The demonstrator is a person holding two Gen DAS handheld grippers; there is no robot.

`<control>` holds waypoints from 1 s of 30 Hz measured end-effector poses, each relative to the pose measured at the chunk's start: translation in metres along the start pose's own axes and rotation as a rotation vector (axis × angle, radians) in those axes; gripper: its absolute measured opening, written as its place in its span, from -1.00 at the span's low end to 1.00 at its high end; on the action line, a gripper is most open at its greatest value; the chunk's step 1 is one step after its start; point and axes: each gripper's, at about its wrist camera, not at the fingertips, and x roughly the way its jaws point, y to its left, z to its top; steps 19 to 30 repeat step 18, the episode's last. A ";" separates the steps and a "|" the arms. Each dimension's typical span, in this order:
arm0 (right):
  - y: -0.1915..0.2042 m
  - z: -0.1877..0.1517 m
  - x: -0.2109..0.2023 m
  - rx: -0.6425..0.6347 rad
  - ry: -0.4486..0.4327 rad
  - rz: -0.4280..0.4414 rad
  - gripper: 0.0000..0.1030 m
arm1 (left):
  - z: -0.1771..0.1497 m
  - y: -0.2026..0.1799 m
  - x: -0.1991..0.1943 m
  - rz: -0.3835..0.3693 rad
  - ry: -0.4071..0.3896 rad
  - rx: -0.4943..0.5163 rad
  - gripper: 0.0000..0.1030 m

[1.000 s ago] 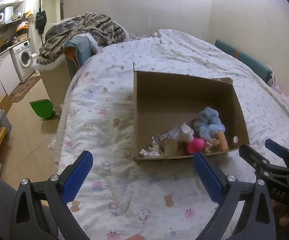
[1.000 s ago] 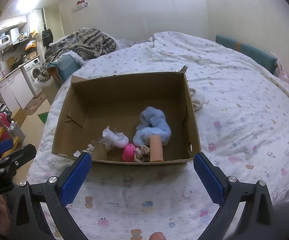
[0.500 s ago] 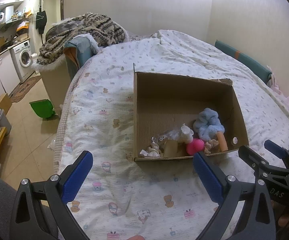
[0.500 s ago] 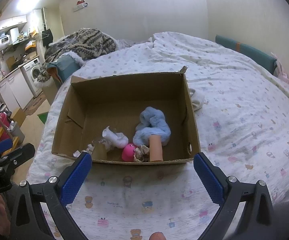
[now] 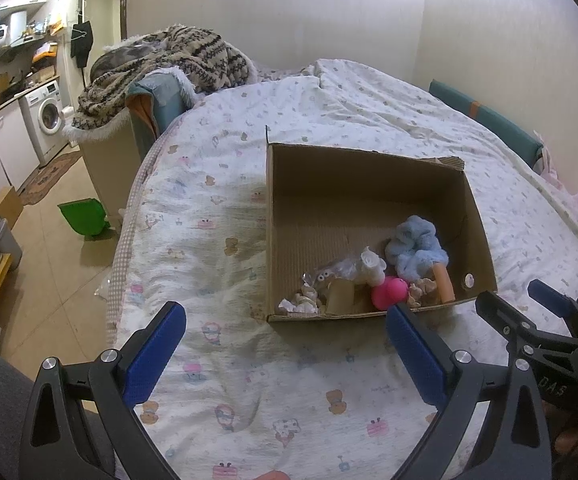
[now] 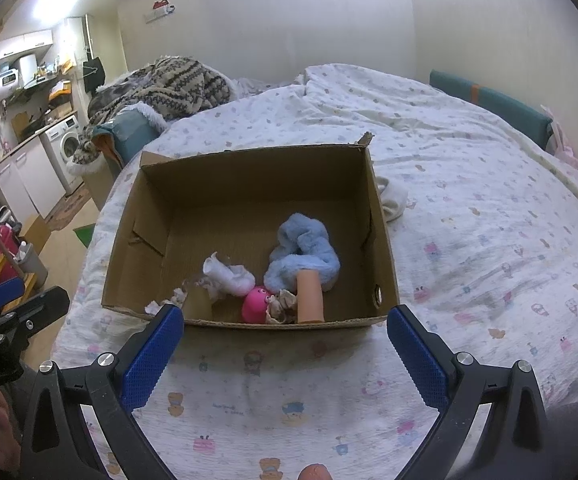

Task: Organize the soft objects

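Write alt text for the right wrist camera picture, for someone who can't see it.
An open cardboard box sits on a bed with a cartoon-print quilt, holding a fluffy blue plush, a pink ball toy, a white cloth and a peach cylinder. The open, empty right claw hovers just before it.

**Colours and patterns across bed and box**

The bedspread (image 6: pixel 469 240) is white, printed with small pastel cartoon figures. The cardboard box (image 6: pixel 249 184) is plain brown. Inside it lie a light blue fluffy toy (image 6: pixel 305 248), a bright pink ball (image 6: pixel 255 309), a white sock (image 6: pixel 229 278) and a peach cylinder (image 6: pixel 310 298). At upper left, the knitted blanket (image 5: pixel 177 60) is beige with dark zigzag stripes. Gripper pads (image 6: pixel 151 360) are blue.
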 end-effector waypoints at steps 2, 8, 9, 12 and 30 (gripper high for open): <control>0.000 0.000 -0.001 0.000 -0.001 0.000 1.00 | 0.000 0.000 0.000 0.000 0.002 0.000 0.94; 0.000 0.000 0.000 0.000 -0.001 0.000 1.00 | 0.000 0.000 0.000 -0.001 0.005 -0.001 0.94; 0.000 0.000 -0.001 -0.001 -0.002 -0.001 1.00 | 0.000 0.000 0.000 -0.001 0.006 -0.001 0.94; 0.000 0.000 0.000 -0.001 -0.002 0.001 1.00 | -0.001 0.000 0.000 -0.002 0.007 0.000 0.94; 0.000 0.000 0.000 0.000 -0.003 0.001 1.00 | 0.000 -0.001 0.000 -0.002 0.004 0.003 0.94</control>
